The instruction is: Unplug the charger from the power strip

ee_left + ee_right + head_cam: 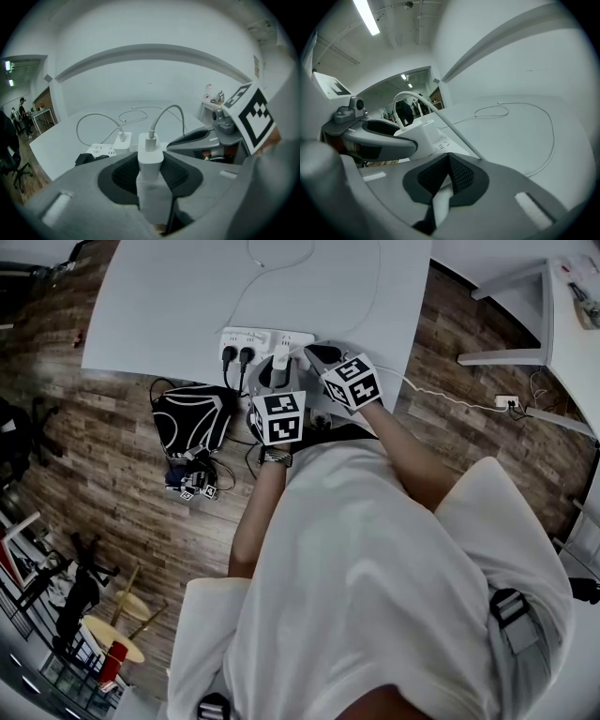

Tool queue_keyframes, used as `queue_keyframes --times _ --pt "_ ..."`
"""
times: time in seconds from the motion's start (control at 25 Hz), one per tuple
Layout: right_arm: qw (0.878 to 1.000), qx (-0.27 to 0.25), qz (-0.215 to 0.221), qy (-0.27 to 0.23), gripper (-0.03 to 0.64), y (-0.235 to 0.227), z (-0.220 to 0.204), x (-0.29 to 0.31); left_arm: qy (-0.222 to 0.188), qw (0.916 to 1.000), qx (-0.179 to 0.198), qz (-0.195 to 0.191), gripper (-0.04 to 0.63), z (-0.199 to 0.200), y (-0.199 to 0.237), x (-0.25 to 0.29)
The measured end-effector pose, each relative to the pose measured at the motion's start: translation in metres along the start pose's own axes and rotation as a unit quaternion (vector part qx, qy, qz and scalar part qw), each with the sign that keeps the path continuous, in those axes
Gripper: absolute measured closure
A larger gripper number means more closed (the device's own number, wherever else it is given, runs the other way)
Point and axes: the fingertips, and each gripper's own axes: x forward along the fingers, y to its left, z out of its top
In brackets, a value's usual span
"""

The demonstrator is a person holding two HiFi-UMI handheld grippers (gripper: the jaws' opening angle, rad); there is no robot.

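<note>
Observed left claw (150,165) clamped around white charger (151,149), held upright at power strip (246,337) on near edge of counter (169,306). Found right claw (448,161) closed, pads meeting at tips, just beside left claw near strip's right end.

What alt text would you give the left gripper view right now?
The left gripper clamps a white charger, its cable arcing up. Behind, a second charger sits in the power strip; the right gripper juts in from the right.
</note>
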Motion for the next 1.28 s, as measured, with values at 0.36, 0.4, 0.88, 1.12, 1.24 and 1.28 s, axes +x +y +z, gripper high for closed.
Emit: queue_keyframes --times 0.36,0.4,0.88,1.12,1.24,1.28 --pt "1.000 -0.010 0.000 0.004 0.615 0.000 0.000 0.000 -0.006 0.9959 -0.089 -0.017 0.453 -0.002 0.005 -0.004" --pt "1.000 -0.010 0.001 0.004 0.615 0.000 0.000 0.000 -0.005 0.9964 -0.084 -0.015 0.453 -0.002 0.005 -0.004" --pt "1.000 -0.014 0.004 0.004 0.615 0.000 -0.001 -0.001 -0.005 0.9961 -0.087 -0.012 0.453 0.004 0.005 -0.009" --pt "1.000 -0.008 0.000 0.010 0.615 0.001 -0.001 0.000 -0.012 0.9962 -0.084 -0.018 0.453 0.002 0.009 -0.016" --pt "1.000 0.006 0.008 0.019 0.615 0.002 -0.003 -0.005 -0.009 0.9993 -0.037 -0.004 0.453 0.000 0.003 -0.016" --pt "1.000 0.009 0.010 0.018 0.615 0.003 -0.004 -0.008 -0.007 0.9998 -0.019 0.001 0.453 0.001 0.001 -0.015"
